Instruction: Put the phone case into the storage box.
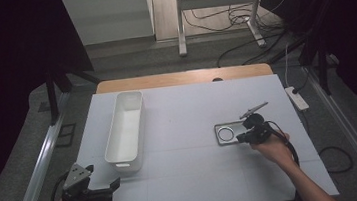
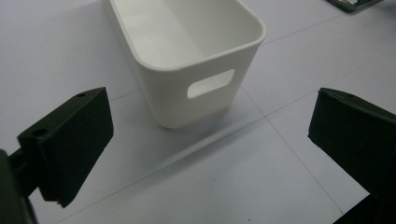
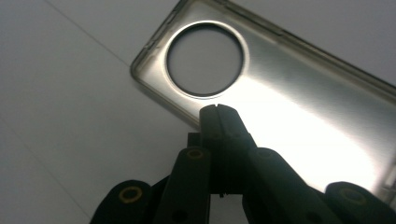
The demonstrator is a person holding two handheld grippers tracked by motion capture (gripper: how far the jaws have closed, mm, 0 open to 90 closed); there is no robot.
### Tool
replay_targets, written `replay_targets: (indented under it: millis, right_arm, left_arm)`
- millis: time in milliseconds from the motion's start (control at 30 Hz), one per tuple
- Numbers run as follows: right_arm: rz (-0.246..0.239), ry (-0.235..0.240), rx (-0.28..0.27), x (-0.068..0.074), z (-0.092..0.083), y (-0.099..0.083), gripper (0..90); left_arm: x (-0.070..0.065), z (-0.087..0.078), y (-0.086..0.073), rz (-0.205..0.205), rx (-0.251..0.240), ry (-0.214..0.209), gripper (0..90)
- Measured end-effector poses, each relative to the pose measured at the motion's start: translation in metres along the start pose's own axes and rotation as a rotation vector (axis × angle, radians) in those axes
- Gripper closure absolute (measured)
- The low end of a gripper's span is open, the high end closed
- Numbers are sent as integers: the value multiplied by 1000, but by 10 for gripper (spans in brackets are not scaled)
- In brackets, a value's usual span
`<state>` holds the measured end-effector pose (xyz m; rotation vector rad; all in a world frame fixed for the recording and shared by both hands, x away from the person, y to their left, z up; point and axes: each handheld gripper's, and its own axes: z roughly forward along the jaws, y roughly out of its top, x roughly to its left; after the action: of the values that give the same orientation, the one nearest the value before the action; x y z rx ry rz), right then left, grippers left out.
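A clear phone case [image 1: 227, 133] with a round camera hole lies flat on the white table [image 1: 195, 179], right of centre. My right gripper [image 1: 244, 135] is shut, and its jaws press together in the right gripper view [image 3: 218, 112]. Their tip sits over the near edge of the phone case [image 3: 289, 102], just below the hole. Whether they pinch its rim I cannot tell. My left gripper [image 1: 103, 176] rests at the table's front left, open and with nothing between its jaws. In the left gripper view [image 2: 210, 140] it faces the handle end of a white bin [image 2: 196, 60].
The long white bin [image 1: 125, 128] stands left of centre and is empty inside. A thin grey pen-like tool [image 1: 254, 109] lies just behind the right gripper. A white power strip [image 1: 297, 98] sits at the table's right edge.
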<state>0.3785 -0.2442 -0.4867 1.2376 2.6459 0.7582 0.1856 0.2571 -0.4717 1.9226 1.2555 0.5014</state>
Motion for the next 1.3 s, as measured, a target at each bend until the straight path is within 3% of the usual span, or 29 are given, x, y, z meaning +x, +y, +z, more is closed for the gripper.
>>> replay_targets:
  millis: [200,333,600,1000,1300]
  right_arm:
    - [42,-62,-24,-23,-10,-3,899]
    - [64,-105,-5,-37,-10,-8,899]
    - [97,-128,32,-52,-7,-17,898]
    - [79,-72,55,-39,-9,-25,899]
    - [36,-22,71,-20,-10,-32,899]
  left_arm:
    - [0,0,0,-2,0,-1,7]
    - [0,0,0,-1,1,0,7]
    - [0,0,0,0,1,0,7]
    - [-1,0,0,2,1,2,7]
    - [0,0,0,2,2,3,7]
